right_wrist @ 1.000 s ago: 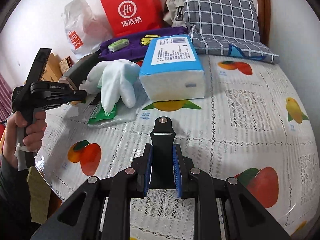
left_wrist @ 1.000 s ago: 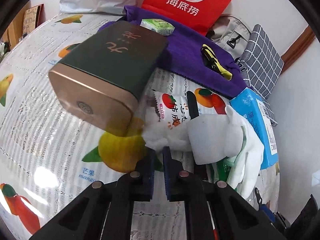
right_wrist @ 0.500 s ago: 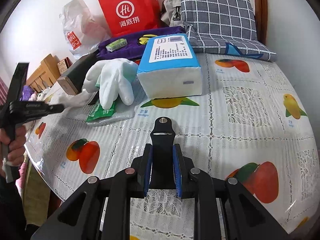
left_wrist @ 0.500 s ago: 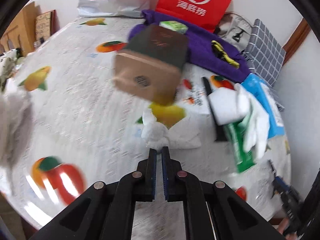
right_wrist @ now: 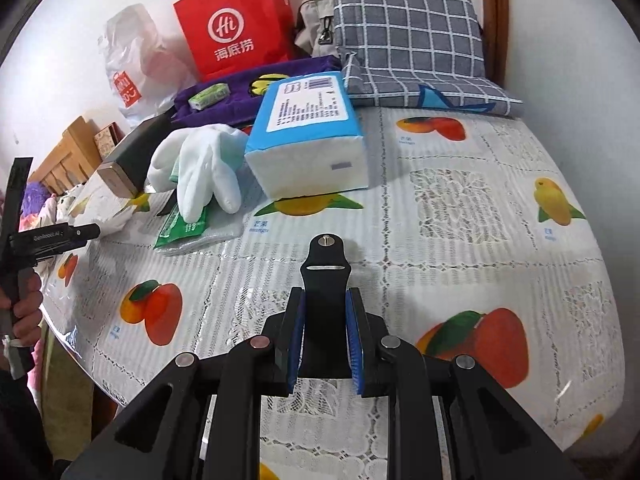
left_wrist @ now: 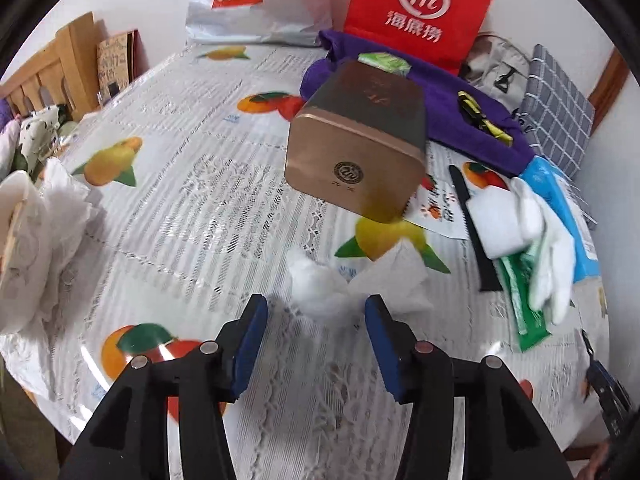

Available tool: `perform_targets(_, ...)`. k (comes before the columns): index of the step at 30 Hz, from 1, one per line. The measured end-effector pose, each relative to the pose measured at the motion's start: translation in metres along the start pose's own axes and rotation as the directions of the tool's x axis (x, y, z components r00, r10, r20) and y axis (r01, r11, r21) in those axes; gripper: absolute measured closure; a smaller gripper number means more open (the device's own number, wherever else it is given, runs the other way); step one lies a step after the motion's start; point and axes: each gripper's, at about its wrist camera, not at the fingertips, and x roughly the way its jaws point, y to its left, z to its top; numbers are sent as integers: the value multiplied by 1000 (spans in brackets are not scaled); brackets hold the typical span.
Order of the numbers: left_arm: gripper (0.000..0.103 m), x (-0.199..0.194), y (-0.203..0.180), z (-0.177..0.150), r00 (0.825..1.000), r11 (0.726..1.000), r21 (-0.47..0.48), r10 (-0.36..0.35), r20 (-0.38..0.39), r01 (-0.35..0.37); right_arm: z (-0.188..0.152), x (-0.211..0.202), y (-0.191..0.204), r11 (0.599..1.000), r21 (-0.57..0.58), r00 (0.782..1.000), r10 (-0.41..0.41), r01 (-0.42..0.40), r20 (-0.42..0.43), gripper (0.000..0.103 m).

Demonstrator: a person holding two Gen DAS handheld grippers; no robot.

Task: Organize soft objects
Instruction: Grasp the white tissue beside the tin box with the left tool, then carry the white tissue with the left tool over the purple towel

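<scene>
The fruit-print table (left_wrist: pixel 192 184) carries everything, and the gold-ended tin (left_wrist: pixel 354 164) serves as landmark: the crumpled tissue (left_wrist: pixel 320 286) lies just in front of it, released. The left gripper (left_wrist: pixel 316 334) has just been opening, its jaws now apart astride the tissue without pressing it, so it should lift straight clear without dragging it. The right gripper (right_wrist: pixel 325 338) is clamped on a black strap (right_wrist: pixel 325 280) and should hold steady.

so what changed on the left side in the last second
The left gripper dragged the crumpled tissue away from the tin; its jaws have just been opening, the tissue loose between them. The right gripper stayed shut on the black strap.
</scene>
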Motion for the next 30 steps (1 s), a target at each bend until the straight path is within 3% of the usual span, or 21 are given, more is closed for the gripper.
perform_targets(5, 56, 4, -7, 5, 999, 999, 39, 20, 42, -21, 7, -15, -1, 1000, 15, 1000, -7, 7, 27, 83)
perform_targets(8, 76, 6, -13, 6, 998, 995, 94, 28, 60, -33, 14, -27, 1, 1000, 14, 999, -9, 8, 50, 83)
perform_targets(11, 80, 4, -11, 7, 998, 995, 97, -15, 54, 10, 21, -35, 4, 1000, 10, 998, -10, 9, 65, 83)
perform_targets(17, 82, -10, -6, 10, 996, 994, 83, -75, 48, 71, 34, -39, 13, 1000, -11, 997, -12, 13, 71, 83)
perform_targets(30, 82, -89, -2, 37, 971, 994, 56, -109, 212, 99, 69, -44, 31, 999, -30, 992, 44, -41, 114, 83)
